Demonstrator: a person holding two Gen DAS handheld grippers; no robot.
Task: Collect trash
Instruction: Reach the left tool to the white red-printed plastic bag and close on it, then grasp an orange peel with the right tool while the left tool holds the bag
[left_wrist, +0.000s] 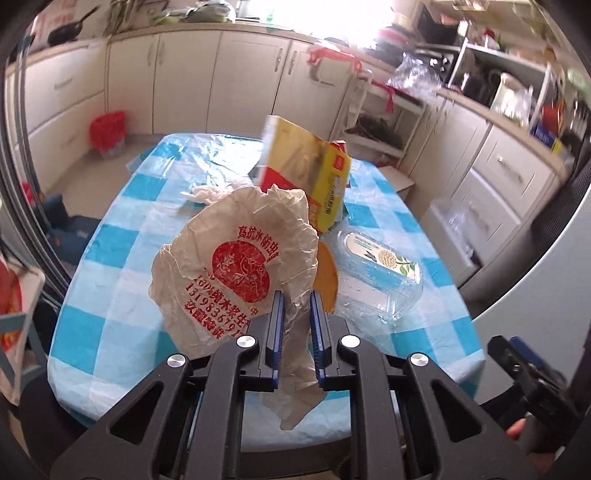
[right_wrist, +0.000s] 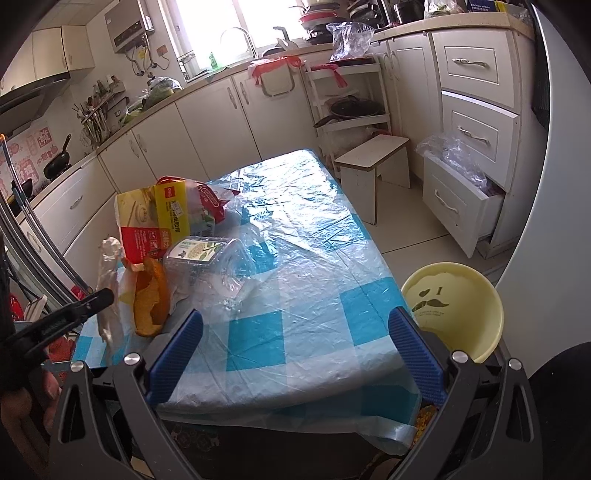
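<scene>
The left gripper (left_wrist: 297, 314) pinched a crumpled paper wrapper (left_wrist: 236, 269), printed in red, between nearly closed jaws and held it above the checked table (left_wrist: 110, 295). The right gripper (right_wrist: 295, 354) hung with jaws spread wide and empty, beside a yellow bin (right_wrist: 454, 314) at the table's edge. We judged the step to be carrying the wrapper to that bin. To do it well, we needed a firm pinch, a path clear of the yellow box (right_wrist: 147, 221) and the clear plastic container (right_wrist: 207, 254), and release only once over the rim.
</scene>
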